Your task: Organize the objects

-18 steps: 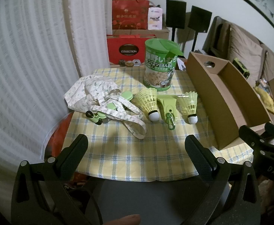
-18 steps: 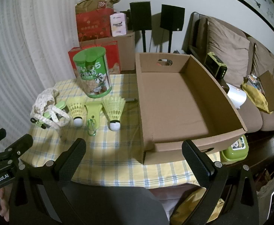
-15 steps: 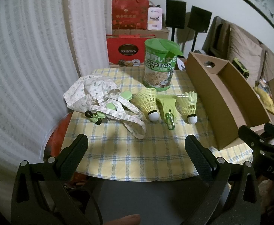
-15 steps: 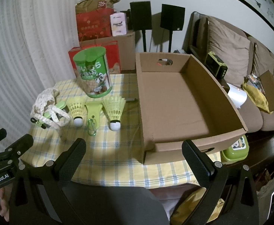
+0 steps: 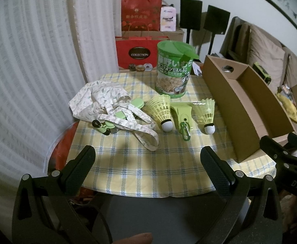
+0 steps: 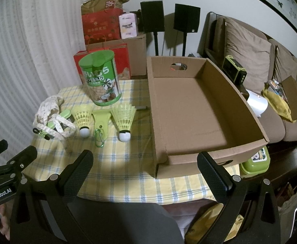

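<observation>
On the yellow checked tablecloth [image 5: 128,162] lie two yellow shuttlecocks [image 5: 162,109] [image 5: 206,113] with a green clip holder and carabiner [image 5: 184,118] between them. Behind them stands a green snack tin [image 5: 172,73]. A leaf-print cloth bag [image 5: 103,101] with green pieces lies at the left. An open cardboard box [image 6: 193,109] holding nothing fills the table's right side. My left gripper [image 5: 148,160] hangs open over the near table edge. My right gripper [image 6: 146,162] is open in front of the box's near left corner. Nothing is between either pair of fingers.
Red gift bags [image 5: 137,52] and cartons are stacked behind the table beside a white curtain [image 5: 26,61]. Two black speakers on stands [image 6: 186,18] stand at the back. A sofa with brown cushions [image 6: 248,50] runs along the right. A green lunch box [image 6: 255,160] sits below the box.
</observation>
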### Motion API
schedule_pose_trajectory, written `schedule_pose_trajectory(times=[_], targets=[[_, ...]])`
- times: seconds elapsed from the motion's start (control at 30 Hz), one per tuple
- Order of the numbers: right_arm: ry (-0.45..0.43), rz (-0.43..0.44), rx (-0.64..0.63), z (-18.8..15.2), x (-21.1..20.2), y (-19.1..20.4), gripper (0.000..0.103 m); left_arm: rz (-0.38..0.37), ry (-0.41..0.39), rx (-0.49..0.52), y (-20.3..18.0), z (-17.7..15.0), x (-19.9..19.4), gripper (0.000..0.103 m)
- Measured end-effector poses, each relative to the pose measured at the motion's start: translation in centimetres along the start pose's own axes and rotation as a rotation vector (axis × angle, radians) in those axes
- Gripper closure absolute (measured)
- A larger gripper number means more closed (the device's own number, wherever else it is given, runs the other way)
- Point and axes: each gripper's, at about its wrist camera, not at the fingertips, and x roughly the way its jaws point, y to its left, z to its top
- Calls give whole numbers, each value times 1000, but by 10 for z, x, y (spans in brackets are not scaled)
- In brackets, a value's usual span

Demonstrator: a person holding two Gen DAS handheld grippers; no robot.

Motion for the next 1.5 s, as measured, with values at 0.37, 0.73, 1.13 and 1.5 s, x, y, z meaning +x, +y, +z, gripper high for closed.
schedule_pose_trajectory(times=[0.37, 0.73, 1.13, 1.5], targets=[[7, 5, 1, -1, 2, -1, 0, 4, 4, 1, 2, 0, 6, 0], [9, 31, -36, 9, 21, 7, 0, -17, -30, 10, 9, 16, 26, 0], [-19, 83, -103, 32, 40, 29, 10, -55, -6, -69, 31, 45, 57, 6], [90, 136, -124, 43, 88, 43, 51, -182, 119, -124, 26, 67, 105, 33]])
